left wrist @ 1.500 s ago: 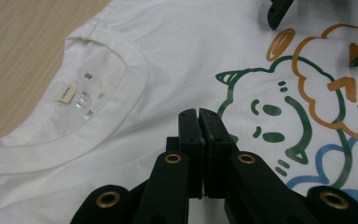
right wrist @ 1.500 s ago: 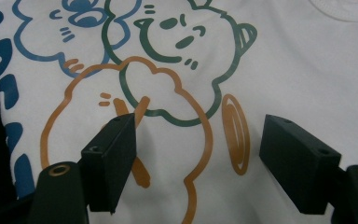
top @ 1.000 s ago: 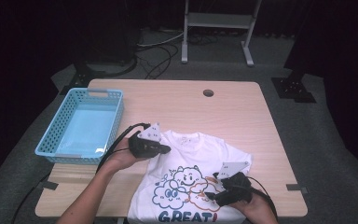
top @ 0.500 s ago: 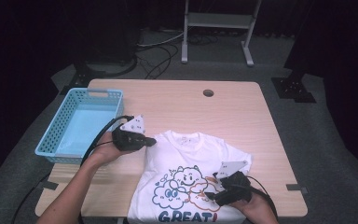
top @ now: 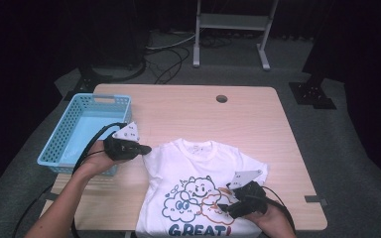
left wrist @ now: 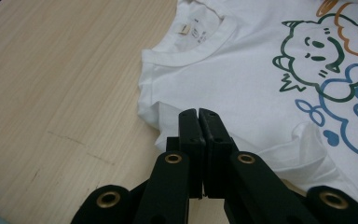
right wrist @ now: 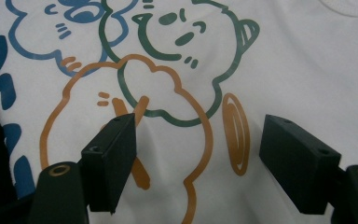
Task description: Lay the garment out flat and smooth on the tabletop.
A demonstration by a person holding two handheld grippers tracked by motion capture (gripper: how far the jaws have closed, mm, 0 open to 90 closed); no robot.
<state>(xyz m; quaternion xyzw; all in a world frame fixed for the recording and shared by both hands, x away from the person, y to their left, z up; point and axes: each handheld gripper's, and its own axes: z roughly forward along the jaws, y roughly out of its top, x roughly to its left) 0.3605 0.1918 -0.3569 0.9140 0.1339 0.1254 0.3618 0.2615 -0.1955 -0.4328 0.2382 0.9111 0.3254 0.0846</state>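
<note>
T-shirt (top: pixel 203 183), white cotton, printed with cloud characters in blue, green and orange and blue lettering below. It is laid flat, face up, on the near half of the wooden table (top: pixel 188 114), collar toward the far edge and hem toward the person. One sleeve appears folded in at the left shoulder, seen in the left gripper view as a doubled edge (left wrist: pixel 161 116).

Handling, as judged: light, limp, non-fragile. No shape will be kept when it is lifted, and a single pinch point will let it drape and bunch. The fabric is not slippery on the wood but will drag and wrinkle if pulled. Best hold is expected at hemmed edges: shoulder seam, sleeve cuff, collar rib (left wrist: pixel 191 49) or bottom hem, with two layers pinched together.

Left gripper (top: pixel 146 148): jaws pressed together with nothing between them, held just beside the left shoulder of the shirt.

Right gripper (top: pixel 221 207): jaws spread wide over the orange print, no cloth caught.

Basket (top: pixel 62 148), blue plastic, stands at the table's left edge, apart from the shirt.
</note>
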